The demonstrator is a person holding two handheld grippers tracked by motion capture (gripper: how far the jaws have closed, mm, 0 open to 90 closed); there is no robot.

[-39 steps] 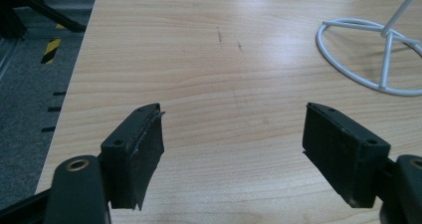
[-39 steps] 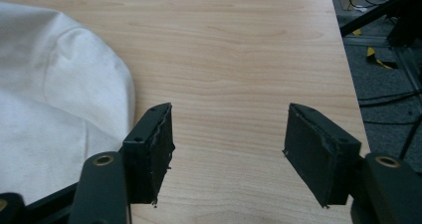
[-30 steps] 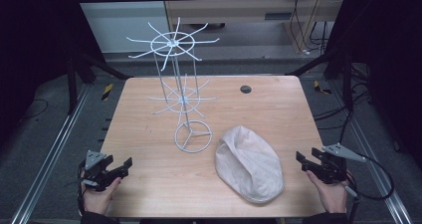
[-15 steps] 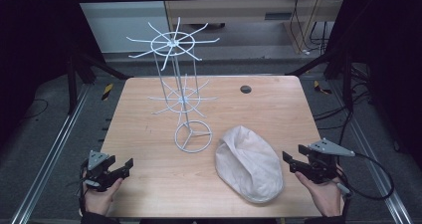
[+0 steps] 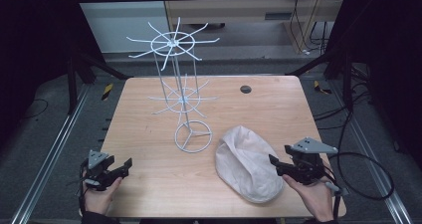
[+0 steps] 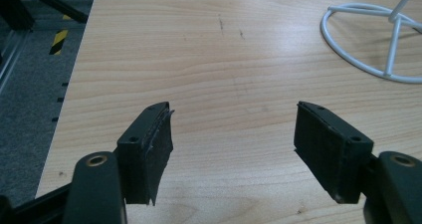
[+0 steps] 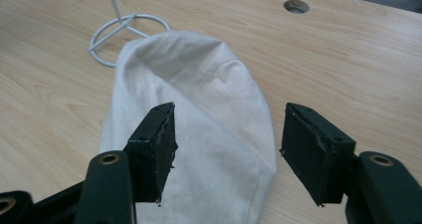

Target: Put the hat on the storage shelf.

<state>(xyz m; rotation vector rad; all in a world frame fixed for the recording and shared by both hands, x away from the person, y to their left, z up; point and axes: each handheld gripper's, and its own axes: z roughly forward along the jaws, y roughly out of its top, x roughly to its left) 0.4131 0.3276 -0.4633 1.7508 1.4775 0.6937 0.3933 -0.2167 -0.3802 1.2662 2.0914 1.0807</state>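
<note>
Both grippers wide apart, empty. Right gripper [image 5: 278, 165] at cap [image 7: 199, 114] edge, cap under its jaws on worktop [image 5: 278, 109]. Left gripper [image 5: 122, 167] idle. Approach step; next probably close on brim.

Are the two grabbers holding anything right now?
No, nothing is held. The left gripper is open over bare table. The right gripper is open too, with the white cap lying between and beyond its jaws, not pinched.
</note>
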